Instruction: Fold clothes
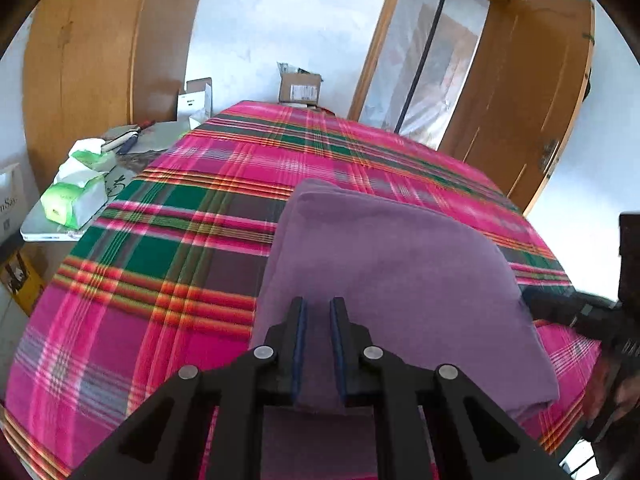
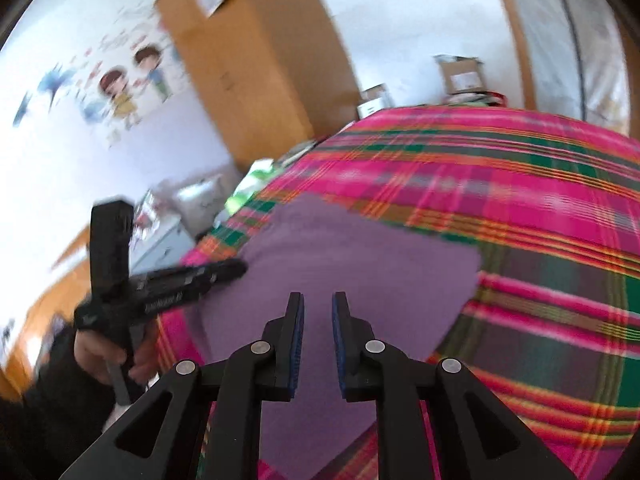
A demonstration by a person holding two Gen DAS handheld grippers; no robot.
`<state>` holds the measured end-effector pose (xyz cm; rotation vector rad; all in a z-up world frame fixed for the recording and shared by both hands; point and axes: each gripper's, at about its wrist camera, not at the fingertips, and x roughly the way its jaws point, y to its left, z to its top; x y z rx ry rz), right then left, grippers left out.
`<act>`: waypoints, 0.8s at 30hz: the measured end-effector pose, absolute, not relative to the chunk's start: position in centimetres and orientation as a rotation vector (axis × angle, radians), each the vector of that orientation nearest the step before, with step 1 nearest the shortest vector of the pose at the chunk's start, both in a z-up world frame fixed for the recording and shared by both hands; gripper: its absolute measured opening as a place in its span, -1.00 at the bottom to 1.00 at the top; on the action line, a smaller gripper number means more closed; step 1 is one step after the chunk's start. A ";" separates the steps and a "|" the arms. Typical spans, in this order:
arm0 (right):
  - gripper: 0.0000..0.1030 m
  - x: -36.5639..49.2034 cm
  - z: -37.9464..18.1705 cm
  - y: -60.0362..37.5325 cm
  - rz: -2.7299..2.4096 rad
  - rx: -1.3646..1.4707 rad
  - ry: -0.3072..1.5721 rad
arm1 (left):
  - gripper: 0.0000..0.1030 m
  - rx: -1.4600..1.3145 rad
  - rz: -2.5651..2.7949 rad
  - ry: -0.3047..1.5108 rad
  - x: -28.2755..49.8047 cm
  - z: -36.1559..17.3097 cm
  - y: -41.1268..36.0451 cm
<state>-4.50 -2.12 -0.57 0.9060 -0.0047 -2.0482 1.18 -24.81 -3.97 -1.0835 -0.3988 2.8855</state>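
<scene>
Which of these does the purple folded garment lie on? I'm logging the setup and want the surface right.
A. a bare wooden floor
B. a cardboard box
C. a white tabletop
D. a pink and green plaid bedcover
D: the purple folded garment rests flat on the pink and green plaid bedcover, which shows around it in both wrist views.

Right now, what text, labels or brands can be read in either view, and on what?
"nSa": partial dark lettering on the white box at the left edge, cut off.
Tissue pack: print too small.
Cardboard box: label unreadable.
Left gripper: white side lettering blurred.
Wall stickers: no readable words.
</scene>
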 end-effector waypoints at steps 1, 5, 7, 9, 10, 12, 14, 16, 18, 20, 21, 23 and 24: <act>-0.68 -4.3 -1.1 -2.5 -2.042 0.922 0.018 | -0.74 -1.077 2.888 -0.416 1.3 -4.0 -24.9; -0.67 -4.6 -2.1 -2.3 -2.034 0.947 -0.010 | -0.74 -1.054 2.893 -0.426 2.0 -4.2 -24.9; -0.67 -4.6 -2.2 -2.4 -2.037 0.951 -0.003 | -0.74 -1.035 2.905 -0.416 2.3 -4.3 -24.8; -0.67 -4.6 -2.3 -2.5 -2.040 0.953 0.006 | -0.74 -1.017 2.917 -0.406 2.6 -4.4 -24.6; -0.67 -4.5 -2.3 -2.6 -2.044 0.954 0.014 | -0.74 -1.017 2.923 -0.400 2.6 -4.4 -24.5; -0.66 -4.4 -2.3 -2.8 -2.049 0.955 0.029 | -0.74 -1.024 2.932 -0.386 2.5 -4.4 -24.4; -0.65 -4.4 -2.4 -2.6 -2.045 0.957 0.024 | -0.74 -1.026 2.932 -0.388 2.5 -4.4 -24.5; -0.65 -4.4 -2.2 -2.5 -2.041 0.970 0.027 | -0.74 -1.043 2.931 -0.410 2.4 -4.2 -24.6; -0.64 -3.7 -1.4 -2.1 -2.060 0.967 0.019 | -0.74 -1.061 2.931 -0.423 2.9 -3.6 -24.3; -0.62 -2.3 -0.9 -2.0 -2.051 0.922 0.051 | -0.74 -1.065 2.926 -0.412 3.6 -3.1 -23.7; -0.62 -1.6 -0.9 -2.2 -2.039 0.916 0.090 | -0.74 -1.059 2.921 -0.393 4.1 -2.9 -23.3; -0.62 -1.1 -1.4 -2.3 -2.037 0.919 0.124 | -0.74 -1.079 2.922 -0.339 4.4 -3.3 -22.9; -0.62 -0.8 -1.6 -2.3 -2.038 0.920 0.135 | -0.74 -1.090 2.923 -0.312 4.6 -3.5 -22.7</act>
